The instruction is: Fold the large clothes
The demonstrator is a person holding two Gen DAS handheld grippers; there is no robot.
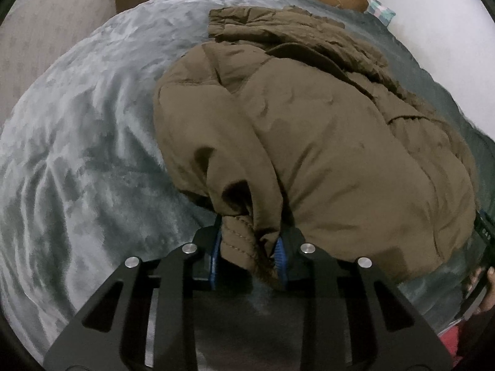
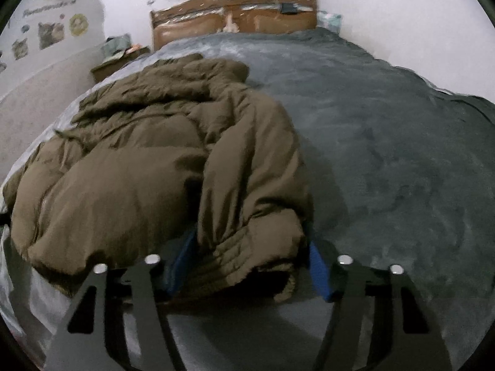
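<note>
We are standing at the foot of a bed (image 2: pixel 386 154) covered in a grey plush blanket, with a wooden headboard (image 2: pixel 235 18) at the far end. A large brown padded coat (image 1: pixel 309 130) lies bunched on the bed, its long axis running from the foot of the bed away toward the headboard. The hood or collar end lies nearest the headboard; the hem and cuffs lie nearest us.

The left tongs (image 1: pixel 249 250) point steeply down at the near edge of the coat. Their blue pads (image 1: pixel 216 253) are closed on a ribbed, stitched cuff or hem fold, which is pinched up into a ridge between them.

The right tongs (image 2: pixel 247 266) sit at the other near corner of the coat, on the side farther from the bedside cabinet (image 2: pixel 117 61) that stands left of the headboard. Their jaws stand wider, with a thick roll of ribbed cuff and padding filling the gap. The blue pads (image 2: pixel 320 272) flank it closely, but we cannot tell whether they press on it.

So both tongs are at the end of the coat farthest from the headboard, one at each near corner, and neither hand is clearly the nearer. The bulk of the coat lies ahead of both. We judge that the coming fold would carry this near edge forward, along the long axis, toward the headboard.
</note>
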